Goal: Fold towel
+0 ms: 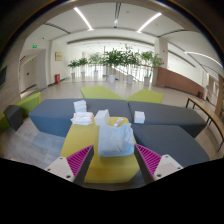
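The gripper (113, 158) hangs above a low table (60, 115) with grey and yellow panels. Its fingers are spread wide, with nothing pinched between the pink pads (80, 158).

Towel position: a pale blue towel (115, 138) lies on the yellow centre strip of the table, between the two fingers and just ahead of them. It sits bunched rather than flat, and neither pad touches it.

Step in hand: the approach, judged from the open fingers and the untouched towel. Folding does not appear to have begun.

Next move: lower the gripper to one edge or corner of the towel, close the fingers on a single layer, then carry that edge across to the opposite side. The bunched cloth may call for spreading first, since a grip on several layers would drag the whole towel.

Containers: no clear container is visible. Several small white items (82, 112) stand on the table beyond the towel; whether they are boxes or folded cloths cannot be told.
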`<state>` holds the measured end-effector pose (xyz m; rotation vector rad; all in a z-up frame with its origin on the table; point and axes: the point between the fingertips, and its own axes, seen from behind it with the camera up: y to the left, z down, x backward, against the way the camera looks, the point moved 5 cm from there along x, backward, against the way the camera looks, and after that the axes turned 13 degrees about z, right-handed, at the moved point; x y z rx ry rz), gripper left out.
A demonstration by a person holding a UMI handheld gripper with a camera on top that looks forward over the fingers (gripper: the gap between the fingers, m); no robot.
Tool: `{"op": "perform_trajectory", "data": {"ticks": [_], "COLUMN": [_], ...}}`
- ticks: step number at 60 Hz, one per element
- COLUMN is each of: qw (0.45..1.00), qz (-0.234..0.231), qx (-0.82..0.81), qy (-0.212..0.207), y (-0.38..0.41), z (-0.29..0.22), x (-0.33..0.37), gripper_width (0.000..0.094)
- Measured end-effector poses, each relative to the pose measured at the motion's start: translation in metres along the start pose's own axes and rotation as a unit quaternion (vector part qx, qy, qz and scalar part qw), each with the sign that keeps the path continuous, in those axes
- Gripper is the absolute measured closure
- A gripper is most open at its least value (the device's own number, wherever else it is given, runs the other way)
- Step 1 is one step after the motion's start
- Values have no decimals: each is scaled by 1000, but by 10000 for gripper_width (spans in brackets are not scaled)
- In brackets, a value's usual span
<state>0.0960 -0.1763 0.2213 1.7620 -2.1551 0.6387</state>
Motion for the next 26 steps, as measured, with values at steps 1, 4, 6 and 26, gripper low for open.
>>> {"op": "perform_trajectory", "data": {"ticks": [1, 4, 6, 26], "qw": [1000, 1000, 1000, 1000], "qz": [-1, -7, -12, -9], "qx": [1, -2, -6, -10], "qy": [-3, -8, -11, -13], "y": [1, 2, 0, -22], "z": [1, 2, 3, 24], "x": [4, 14, 19, 2], "gripper_width": [90, 92, 91, 94]}}
